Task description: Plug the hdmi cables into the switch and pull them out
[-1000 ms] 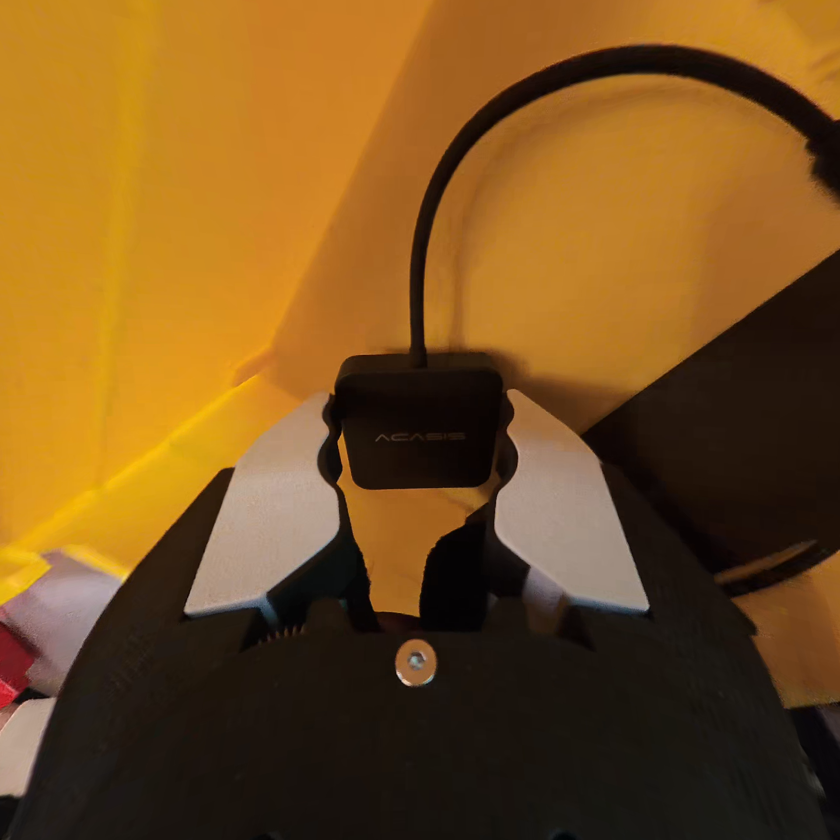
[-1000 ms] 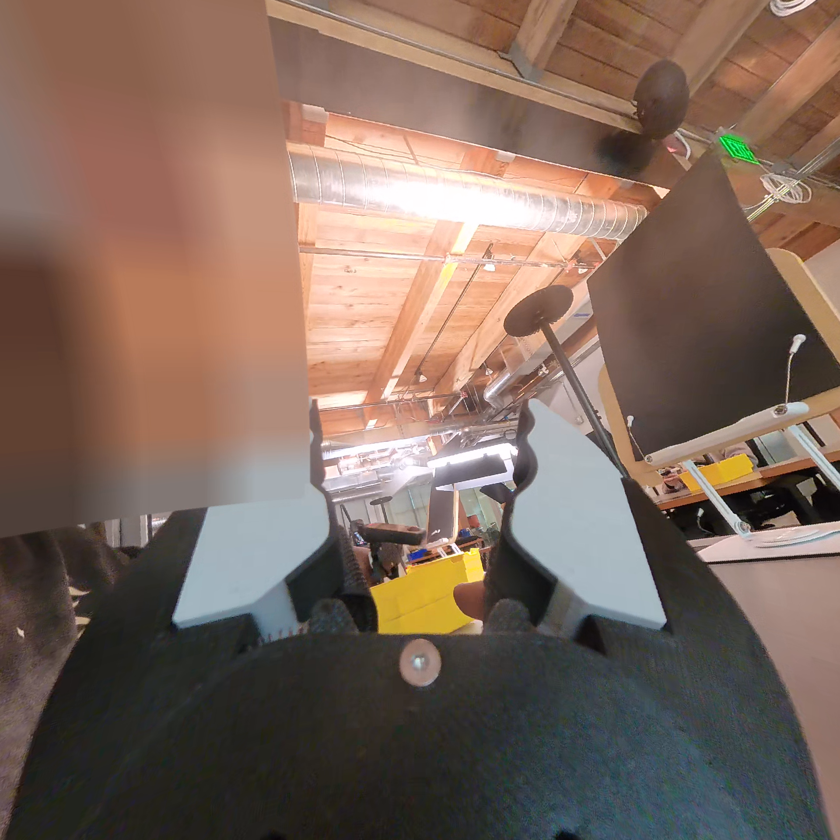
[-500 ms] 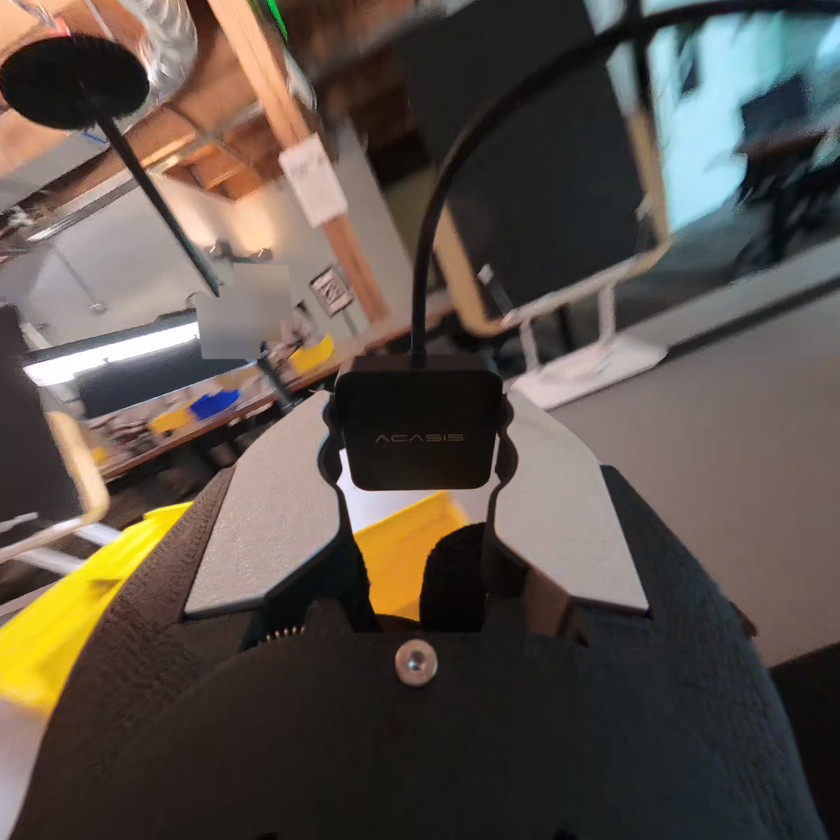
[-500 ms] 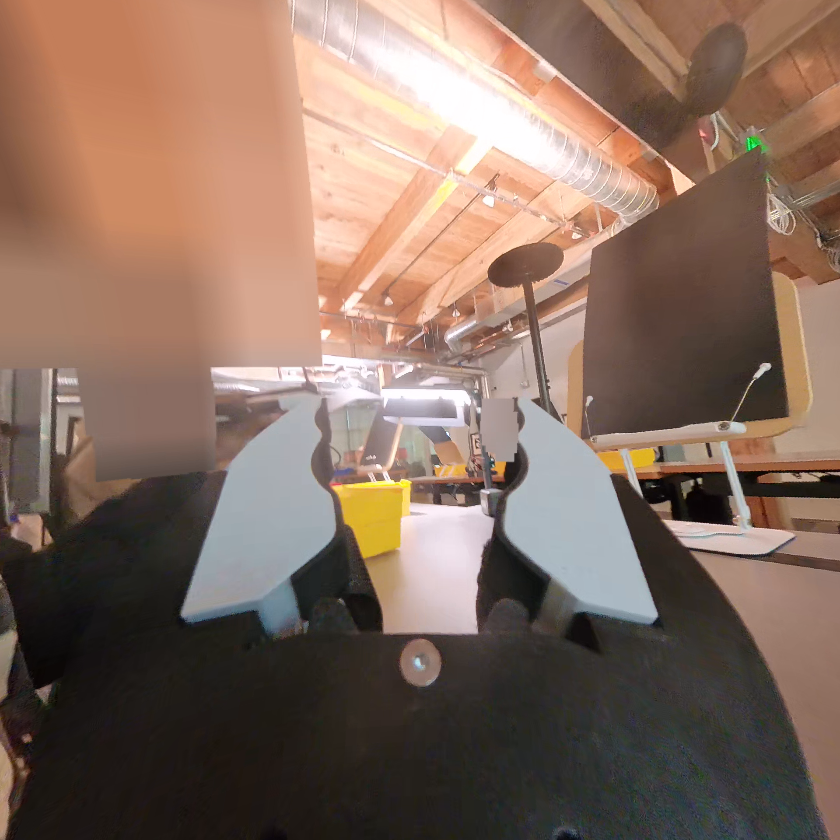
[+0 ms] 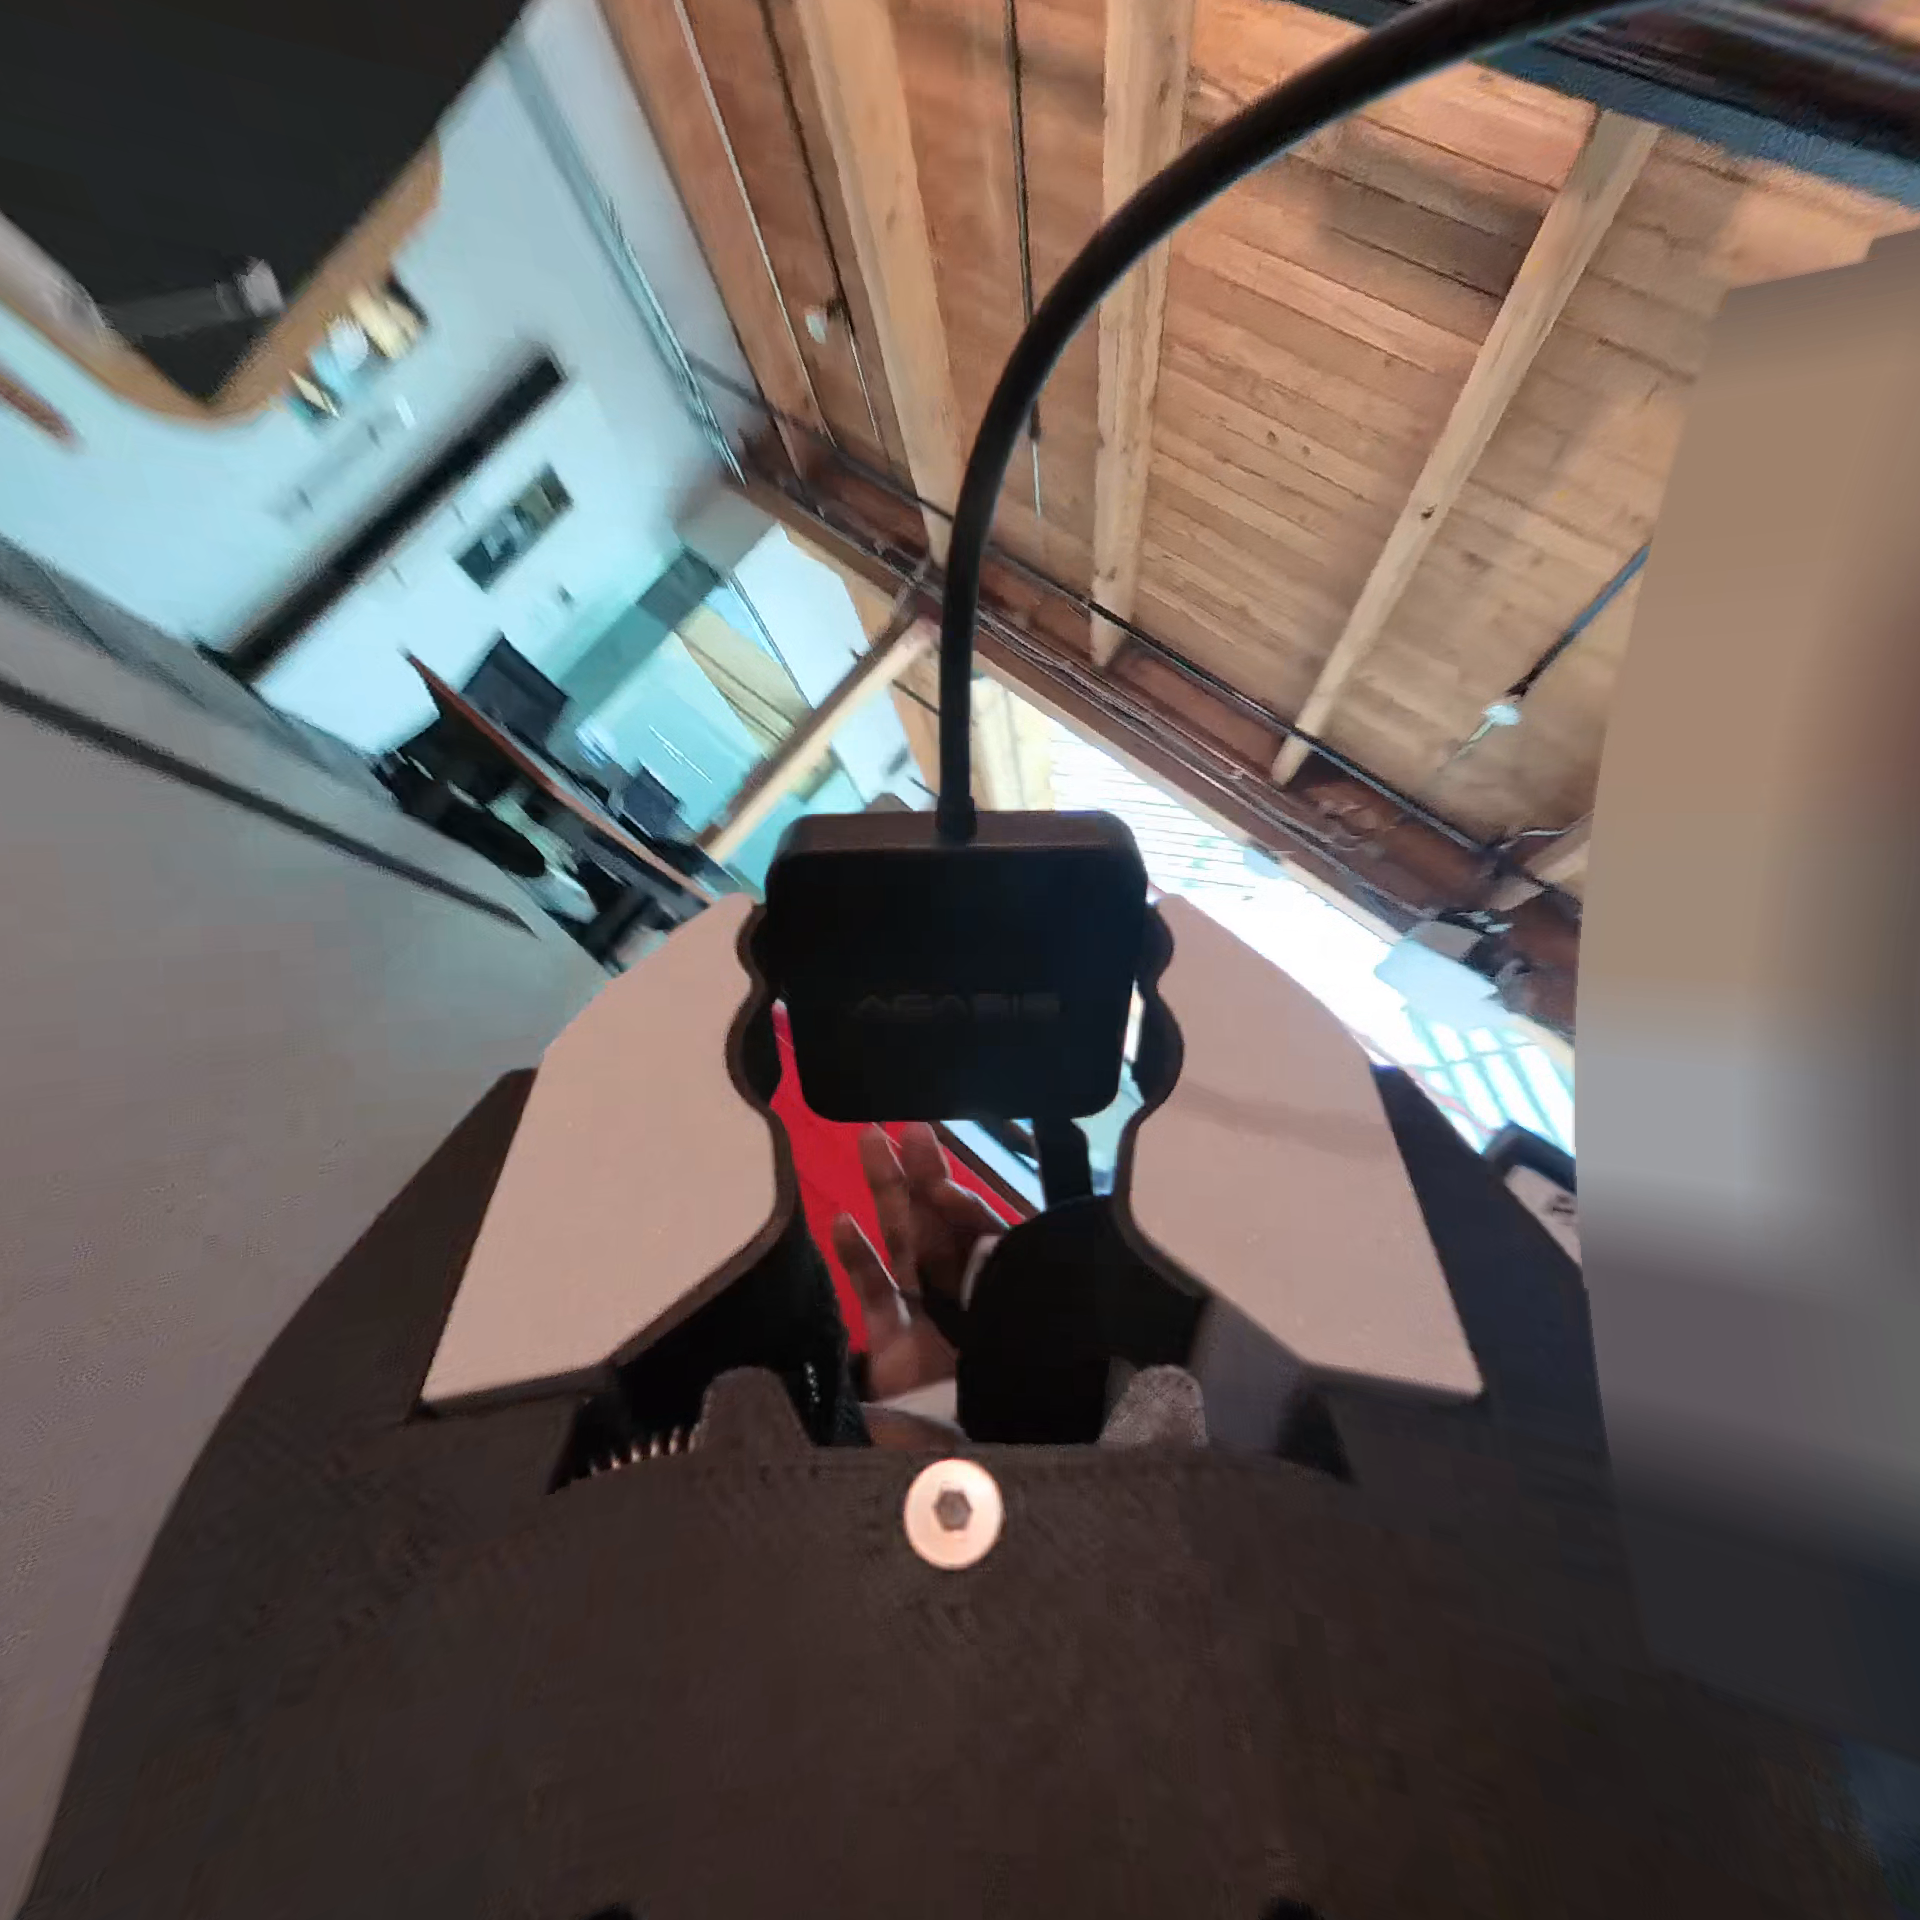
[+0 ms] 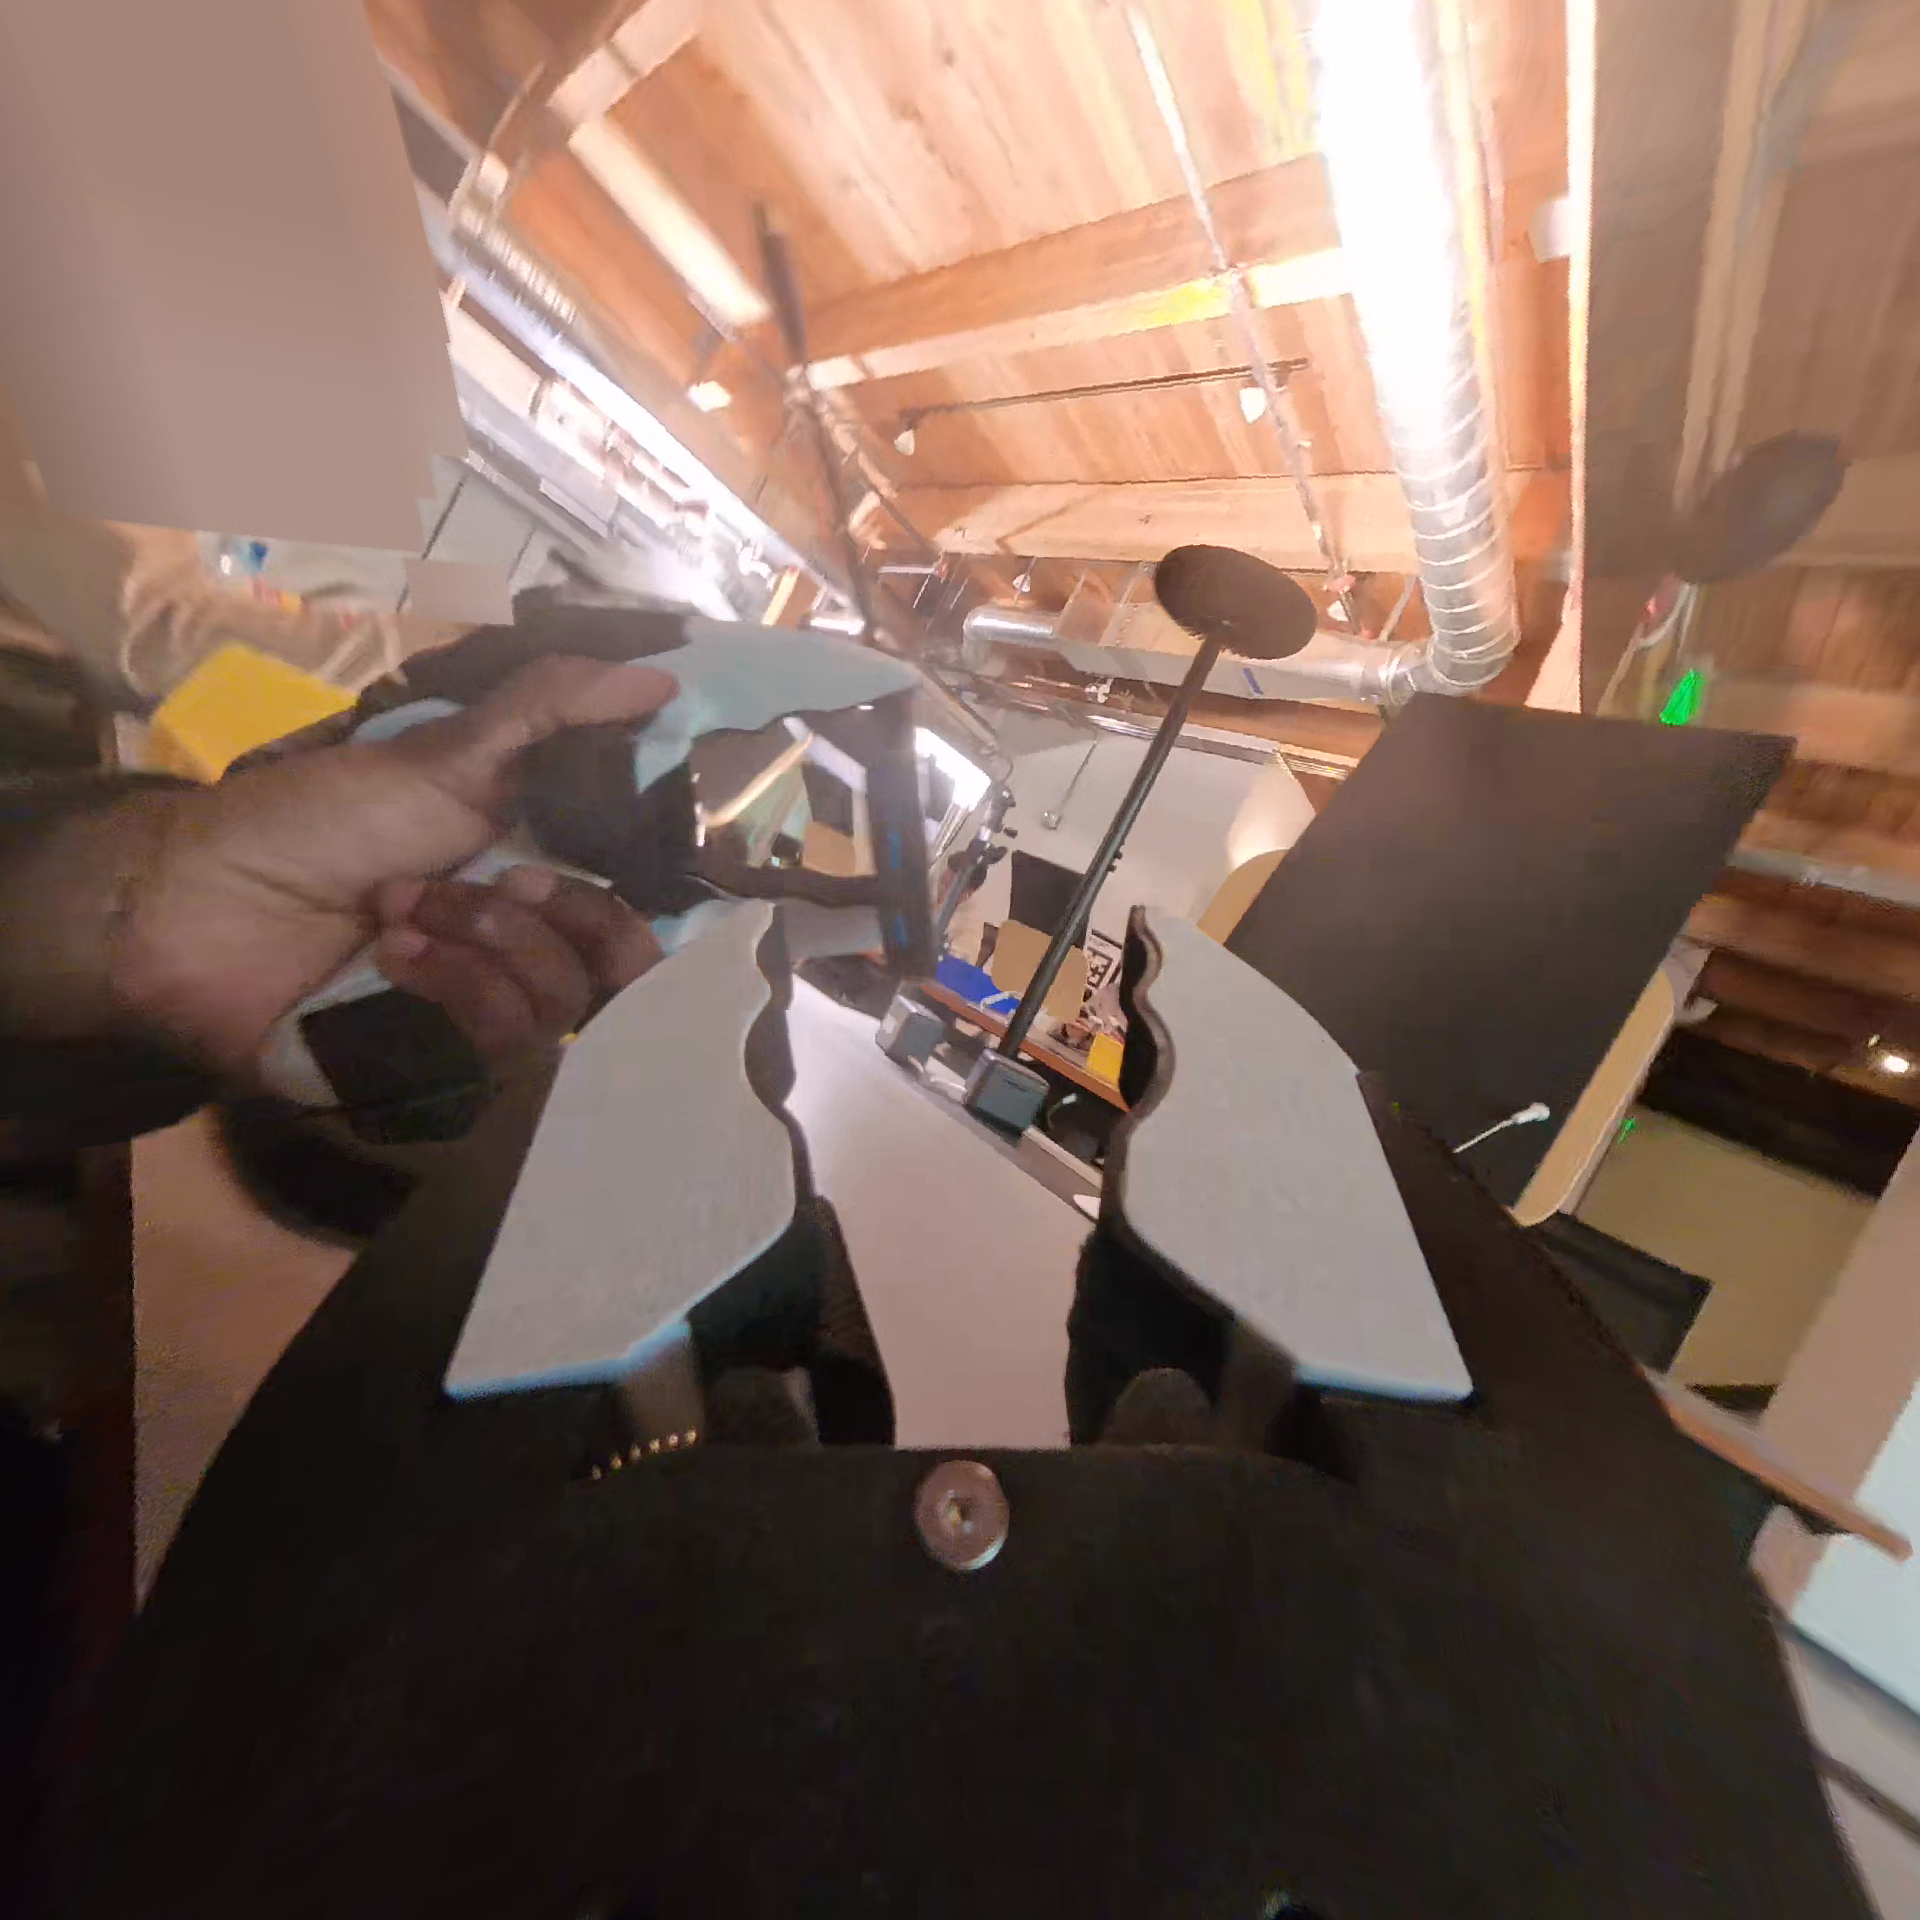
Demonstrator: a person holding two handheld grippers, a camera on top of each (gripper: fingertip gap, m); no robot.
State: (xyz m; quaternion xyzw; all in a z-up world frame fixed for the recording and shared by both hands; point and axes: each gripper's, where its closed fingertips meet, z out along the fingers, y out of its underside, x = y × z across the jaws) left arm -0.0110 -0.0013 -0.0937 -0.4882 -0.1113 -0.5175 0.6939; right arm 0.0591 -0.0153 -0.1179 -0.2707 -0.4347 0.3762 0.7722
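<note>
My left gripper (image 5: 956, 925) is shut on a black square switch (image 5: 956, 997), held up toward the wooden ceiling. A black cable (image 5: 961, 582) leaves the switch's far edge and arcs up to the right. A hand (image 5: 904, 1257) shows through the gap behind the switch. My right gripper (image 6: 951, 935) is open and empty, pointing over a grey table (image 6: 935, 1195). In the right wrist view a hand (image 6: 312, 862) holds the left gripper (image 6: 769, 665) at the left, with the switch (image 6: 899, 831) edge-on between its fingers, just up and left of my right fingertips.
A black monitor panel (image 6: 1475, 914) stands at the right. A black pole with a disc top (image 6: 1231, 603) rises behind the table. Two small grey boxes (image 6: 1003, 1091) sit on the table's far part. A yellow bin (image 6: 239, 696) is at the far left.
My left gripper has swung up out of the yellow bin to face the ceiling, still holding the switch. The right view has tilted, and the left gripper and hand have come into it.
</note>
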